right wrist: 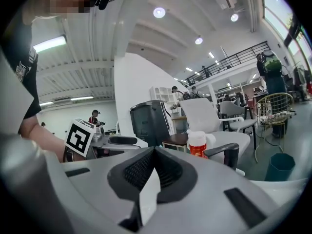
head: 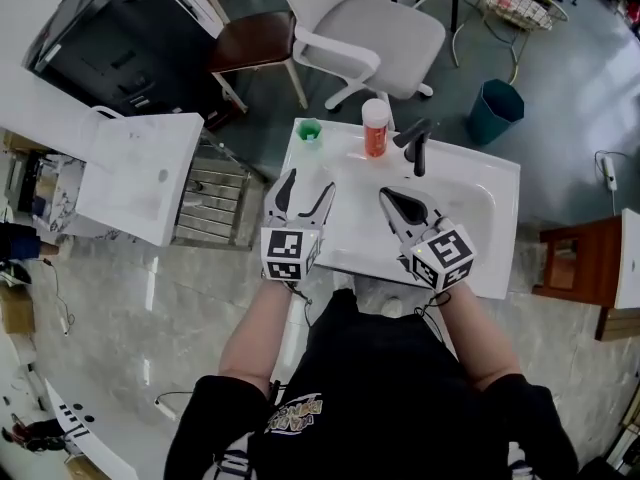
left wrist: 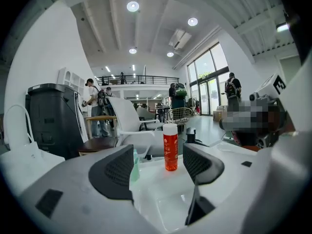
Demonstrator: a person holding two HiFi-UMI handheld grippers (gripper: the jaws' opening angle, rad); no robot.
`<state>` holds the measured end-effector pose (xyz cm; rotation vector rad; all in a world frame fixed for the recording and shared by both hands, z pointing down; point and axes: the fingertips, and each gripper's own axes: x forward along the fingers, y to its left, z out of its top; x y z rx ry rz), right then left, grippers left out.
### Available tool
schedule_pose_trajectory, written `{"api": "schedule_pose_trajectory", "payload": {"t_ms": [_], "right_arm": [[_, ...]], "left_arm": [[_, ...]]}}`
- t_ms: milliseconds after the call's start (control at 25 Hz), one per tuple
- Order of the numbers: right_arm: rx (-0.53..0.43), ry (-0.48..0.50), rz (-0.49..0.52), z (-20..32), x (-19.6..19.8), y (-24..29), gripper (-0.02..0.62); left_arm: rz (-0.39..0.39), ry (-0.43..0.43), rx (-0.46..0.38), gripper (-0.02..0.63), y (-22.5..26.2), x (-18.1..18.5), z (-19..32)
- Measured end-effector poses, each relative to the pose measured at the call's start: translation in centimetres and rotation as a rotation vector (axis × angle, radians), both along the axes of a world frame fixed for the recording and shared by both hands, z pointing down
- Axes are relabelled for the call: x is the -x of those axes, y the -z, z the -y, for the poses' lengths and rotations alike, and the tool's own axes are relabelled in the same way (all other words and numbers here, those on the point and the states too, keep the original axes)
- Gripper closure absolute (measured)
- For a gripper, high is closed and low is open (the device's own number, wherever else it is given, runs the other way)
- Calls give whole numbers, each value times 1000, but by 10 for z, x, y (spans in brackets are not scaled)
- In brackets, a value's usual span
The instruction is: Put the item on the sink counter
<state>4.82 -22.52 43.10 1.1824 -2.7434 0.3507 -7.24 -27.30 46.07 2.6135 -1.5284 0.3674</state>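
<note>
the orange bottle (head: pixel 375 128) stands upright at the back of the sink bench (head: pixel 500 183), beside the faucet (head: pixel 417 146). it looks like light, stiff, smooth plastic and tippy; best gripped mid-body. the left hand-held gripper (head: pixel 310 184) gapes empty; the right hand-held gripper (head: pixel 392 200) is clenched on nothing.

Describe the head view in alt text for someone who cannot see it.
Seen from above, a person holds two grippers over a white sink counter: left gripper open, right gripper shut. An orange bottle, a small green item and a black faucet stand at its far edge.
</note>
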Motion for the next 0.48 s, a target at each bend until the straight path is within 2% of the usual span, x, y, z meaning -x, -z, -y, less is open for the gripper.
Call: {"api": "schedule_pose_trajectory", "payload": {"t_ms": [320,400,480], "right_arm": [[-42,42,-5,-39,-19,16,541],[-47,57,-5,-51,-21,18,541],[-48,71,-5,-62,-23,20,541]], "left_arm": [[-8,2,-51,304,36,-28,-59],[3,18,-58,405,41,-30,-76],[11,34,-59,474,45,-30,-94]]}}
